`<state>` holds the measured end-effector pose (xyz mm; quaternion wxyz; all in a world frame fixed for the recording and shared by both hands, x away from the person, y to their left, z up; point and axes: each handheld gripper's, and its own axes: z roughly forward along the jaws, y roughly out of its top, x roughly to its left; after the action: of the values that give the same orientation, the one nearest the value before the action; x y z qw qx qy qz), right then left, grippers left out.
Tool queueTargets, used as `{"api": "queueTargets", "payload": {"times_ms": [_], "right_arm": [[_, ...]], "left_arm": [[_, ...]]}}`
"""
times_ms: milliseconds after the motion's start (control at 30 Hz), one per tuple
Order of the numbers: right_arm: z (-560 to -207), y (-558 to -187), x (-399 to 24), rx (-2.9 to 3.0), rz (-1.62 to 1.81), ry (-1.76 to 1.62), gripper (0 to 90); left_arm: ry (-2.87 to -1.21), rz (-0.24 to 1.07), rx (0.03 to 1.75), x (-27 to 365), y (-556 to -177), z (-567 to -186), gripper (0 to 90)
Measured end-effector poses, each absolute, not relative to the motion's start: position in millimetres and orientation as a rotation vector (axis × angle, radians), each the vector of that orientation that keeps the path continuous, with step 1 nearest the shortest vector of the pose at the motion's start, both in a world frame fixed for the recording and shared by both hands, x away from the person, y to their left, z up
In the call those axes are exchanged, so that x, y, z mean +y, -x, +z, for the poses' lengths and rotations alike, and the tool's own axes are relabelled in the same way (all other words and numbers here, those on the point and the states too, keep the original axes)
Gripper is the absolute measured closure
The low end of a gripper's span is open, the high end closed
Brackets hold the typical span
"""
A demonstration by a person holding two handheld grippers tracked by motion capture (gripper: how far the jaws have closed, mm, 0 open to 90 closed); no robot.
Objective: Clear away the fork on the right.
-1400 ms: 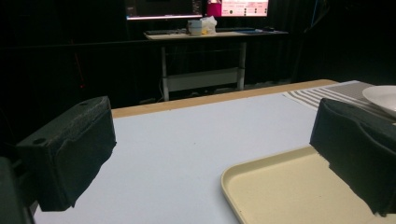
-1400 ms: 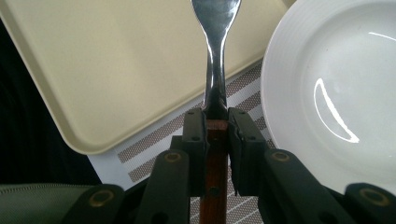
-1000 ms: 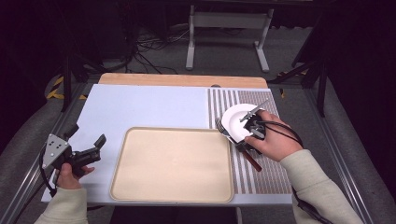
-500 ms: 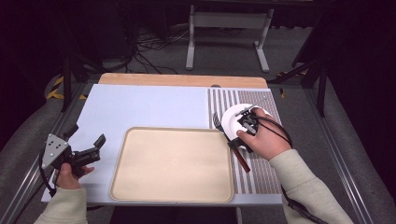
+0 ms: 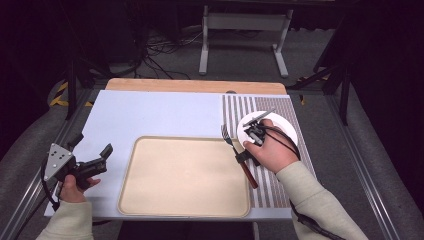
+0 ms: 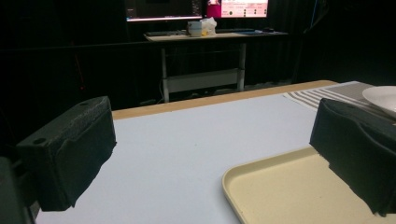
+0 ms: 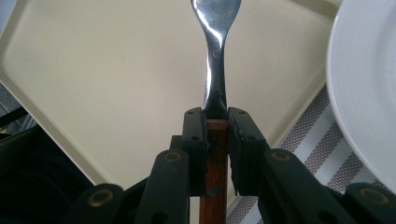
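I am holding the fork (image 7: 215,51) by its brown wooden handle, and my right claw (image 7: 216,122) is squeezing it tight on both sides. The fork is sitting over the right edge of the tan tray (image 5: 165,185), close to the white plate (image 5: 283,127) on the striped mat (image 5: 280,185). My left claw (image 5: 92,161) is staying wide open with nothing in it, near the left edge of the table (image 5: 150,110).

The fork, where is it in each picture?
High view: the fork lies right of middle, at the tray's right edge, under the right hand.
Left gripper view: not in it.
Right gripper view: fork at top middle, clamped in the jaws.
Shared landmark: the beige tray.
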<state>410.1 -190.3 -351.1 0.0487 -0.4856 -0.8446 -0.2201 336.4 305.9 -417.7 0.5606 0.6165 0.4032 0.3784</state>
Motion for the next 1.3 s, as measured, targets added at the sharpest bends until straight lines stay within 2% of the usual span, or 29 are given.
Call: {"api": "queueTargets", "payload": {"times_ms": [467,1300], "right_arm": [[-381.3,-414.4,-168.3,-2.504,-0.542,1.569,77.9],[-406.6,-415.8,-152.1,-2.416,-0.424,1.61,77.8]], "left_arm": [[-1.45,0.889,0.952,307.5,-336.5,-416.9,0.9],[-1.451,0.887,0.958,309.7,-337.0,-417.1,0.9]]}}
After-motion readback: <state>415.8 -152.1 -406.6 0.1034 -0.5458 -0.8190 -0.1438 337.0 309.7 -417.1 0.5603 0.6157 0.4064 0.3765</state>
